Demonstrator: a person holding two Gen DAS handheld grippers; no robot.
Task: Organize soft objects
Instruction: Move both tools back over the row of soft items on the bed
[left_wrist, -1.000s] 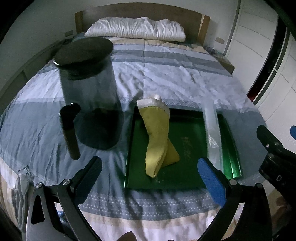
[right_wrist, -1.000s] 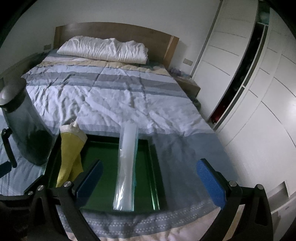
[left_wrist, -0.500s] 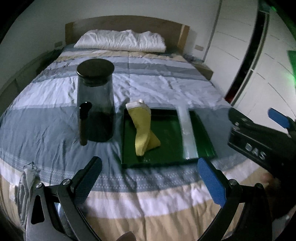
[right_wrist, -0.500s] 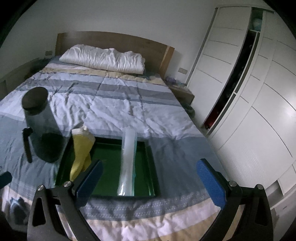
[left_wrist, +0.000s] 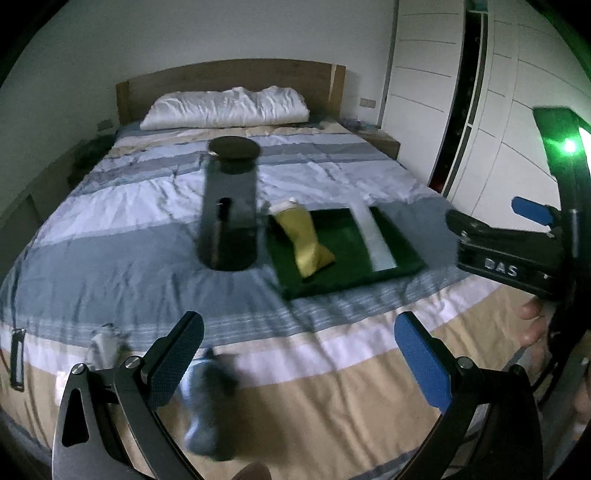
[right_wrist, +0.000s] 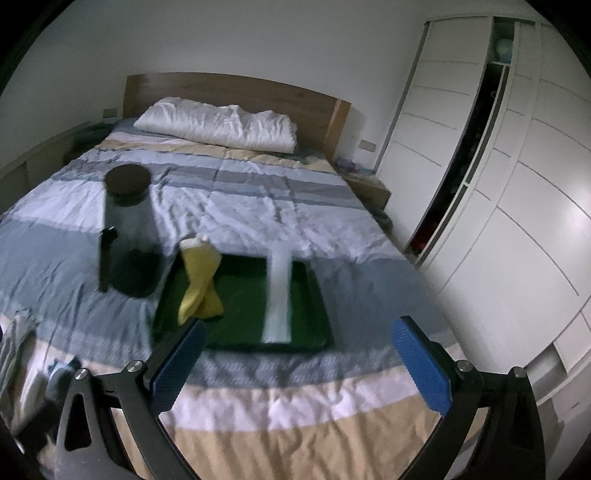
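Blue textured pads line the fingers of both grippers; the left gripper (left_wrist: 299, 354) and the right gripper (right_wrist: 301, 360) each stand spread wide with nothing between the jaws, hanging above the beige band at the foot of the striped quilted bed cover (right_wrist: 258, 206). Just below the left gripper lies a blurred blue-grey soft cloth bundle (left_wrist: 208, 406), and a second pale crumpled piece (left_wrist: 105, 341) sits near it to the left; their shapes cannot be told clearly. Farther up the bed rests one flat rectangular dark green tray (right_wrist: 314, 295). On it lies one yellow rubber glove (right_wrist: 199, 284), its white-edged cuff raised and pointing toward the headboard, its long axis running front to back. Beside it, apart, lies one long clear plastic sleeve (right_wrist: 279, 295), parallel with the glove. Left of the tray stands one upright smoky translucent cylinder jug (right_wrist: 129, 236) with a black lid. One rumpled white pillow (right_wrist: 221, 127) lies against the wooden headboard (right_wrist: 314, 107).
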